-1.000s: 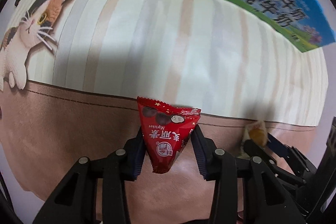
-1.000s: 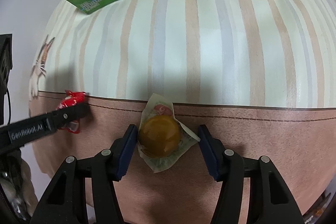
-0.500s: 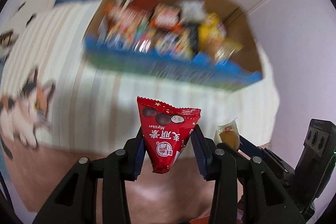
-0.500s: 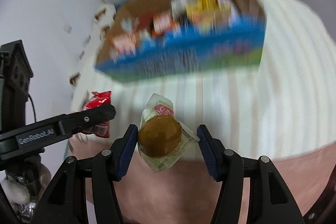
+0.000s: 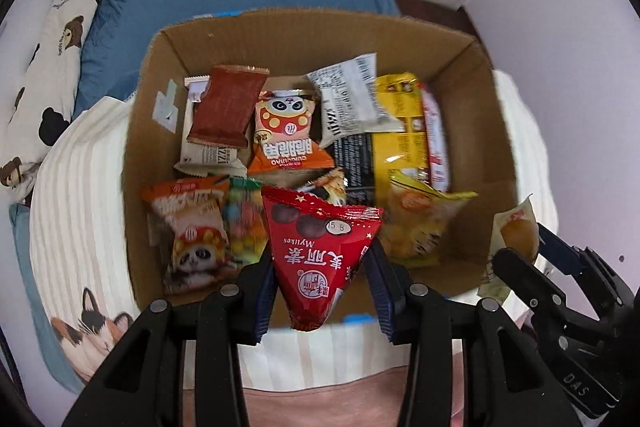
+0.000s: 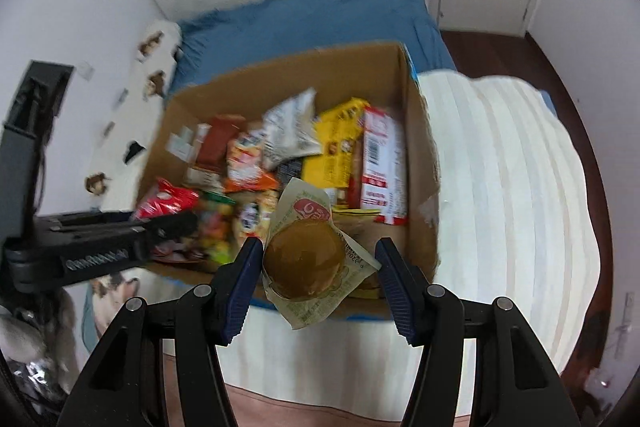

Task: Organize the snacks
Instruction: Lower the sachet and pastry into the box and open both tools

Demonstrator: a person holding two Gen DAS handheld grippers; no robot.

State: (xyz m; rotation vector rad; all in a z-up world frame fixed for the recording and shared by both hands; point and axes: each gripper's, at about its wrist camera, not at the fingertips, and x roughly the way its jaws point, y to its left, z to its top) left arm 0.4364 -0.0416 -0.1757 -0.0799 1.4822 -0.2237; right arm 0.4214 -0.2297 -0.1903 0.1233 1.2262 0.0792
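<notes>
In the left wrist view, we have the left gripper (image 5: 320, 283) pinching the red triangular snack packet (image 5: 320, 259) by its lower half, above the near wall of the cardboard box (image 5: 496, 131), which sits on a striped blanket (image 5: 80, 227) and is already crowded with snacks. We judge the risk here to be a release too near the rim, letting the packet tip outward onto the blanket. In the right wrist view, our right gripper (image 6: 318, 267) seems to clamp the wrapped round pastry (image 6: 304, 259), though only the left pad plainly touches it; its slick wrapper could slip. The two grippers sit close together, so they might collide while lowering.
</notes>
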